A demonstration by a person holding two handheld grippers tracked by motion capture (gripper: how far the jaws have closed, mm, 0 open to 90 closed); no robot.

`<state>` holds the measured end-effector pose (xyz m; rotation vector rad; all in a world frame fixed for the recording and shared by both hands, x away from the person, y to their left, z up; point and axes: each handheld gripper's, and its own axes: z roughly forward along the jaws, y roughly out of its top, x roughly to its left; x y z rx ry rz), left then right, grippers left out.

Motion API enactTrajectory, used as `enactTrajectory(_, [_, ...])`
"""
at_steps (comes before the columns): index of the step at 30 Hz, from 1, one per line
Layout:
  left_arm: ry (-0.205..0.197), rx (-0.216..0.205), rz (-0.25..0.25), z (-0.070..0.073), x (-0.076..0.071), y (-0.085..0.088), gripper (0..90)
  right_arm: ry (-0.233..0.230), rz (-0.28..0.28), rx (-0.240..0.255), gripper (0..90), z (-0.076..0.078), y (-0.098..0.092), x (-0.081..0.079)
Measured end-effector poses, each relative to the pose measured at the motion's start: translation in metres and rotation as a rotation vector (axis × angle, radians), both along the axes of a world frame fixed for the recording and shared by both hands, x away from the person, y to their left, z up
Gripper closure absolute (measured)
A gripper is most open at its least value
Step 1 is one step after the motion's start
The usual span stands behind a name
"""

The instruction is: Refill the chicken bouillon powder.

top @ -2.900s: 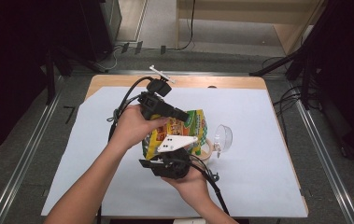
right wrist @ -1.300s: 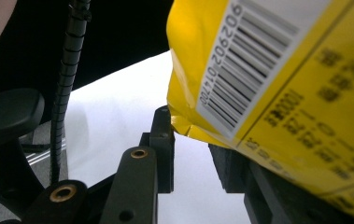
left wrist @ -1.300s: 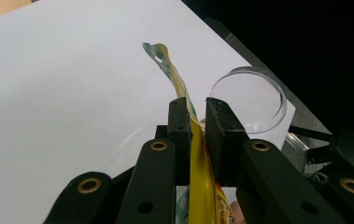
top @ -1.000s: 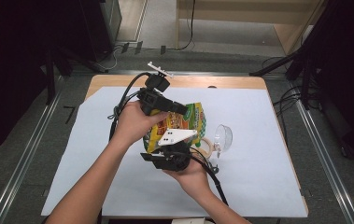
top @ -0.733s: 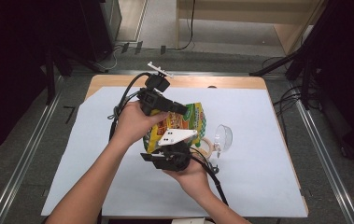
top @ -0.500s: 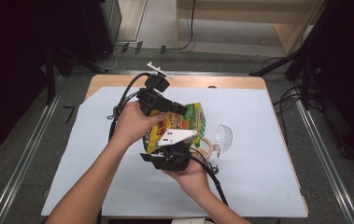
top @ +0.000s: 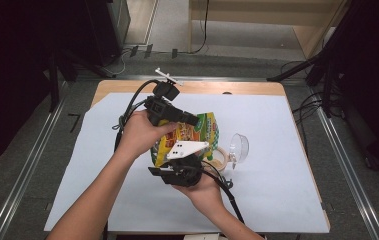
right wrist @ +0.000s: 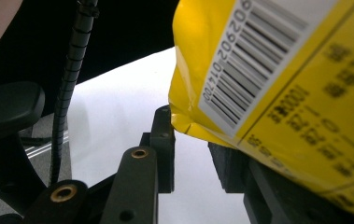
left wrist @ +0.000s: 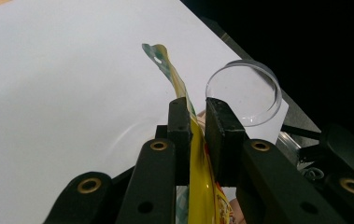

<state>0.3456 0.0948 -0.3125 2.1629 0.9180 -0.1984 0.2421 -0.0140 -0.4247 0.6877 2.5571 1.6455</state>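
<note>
While the picture from nearly three seconds ago shows the snack bag (top: 192, 135) lying lower and more hidden under the hands, it now stands a little higher and more spread out between the two grippers, and over the last second nothing has shifted. The bag is a crinkly, glossy foil pouch, yellow with green and red print, held above the middle of the white paper sheet (top: 277, 150) that covers the wooden tabletop (top: 237, 88). The left gripper (left wrist: 197, 121) has its black jaws nearly together, pinching the thin upper edge of the bag, which rises past them as a wavy strip with a small hang hole. The right gripper (right wrist: 191, 149) sits at the bag's lower corner; its jaws stand a bit apart, the folded yellow corner with a white barcode panel lying over and between them, but whether both pads press on it cannot be told. Just beside the bag, on the paper, lies a clear, round, smooth glass jar (top: 239, 146) tipped on its side, next to a roll of tape (top: 219, 156).
</note>
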Motion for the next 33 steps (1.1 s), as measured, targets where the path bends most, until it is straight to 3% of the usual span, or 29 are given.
enactTrajectory(22, [0.026,-0.012,-0.017,-0.0043,-0.0012,0.0038,80.9,0.001,-0.001,0.002,73.4,-0.0018,0.0022,-0.0065])
enactTrajectory(33, [0.017,-0.012,-0.021,-0.003,-0.0034,0.0031,80.9,-0.005,-0.005,0.0,73.5,-0.0018,0.0027,-0.0073])
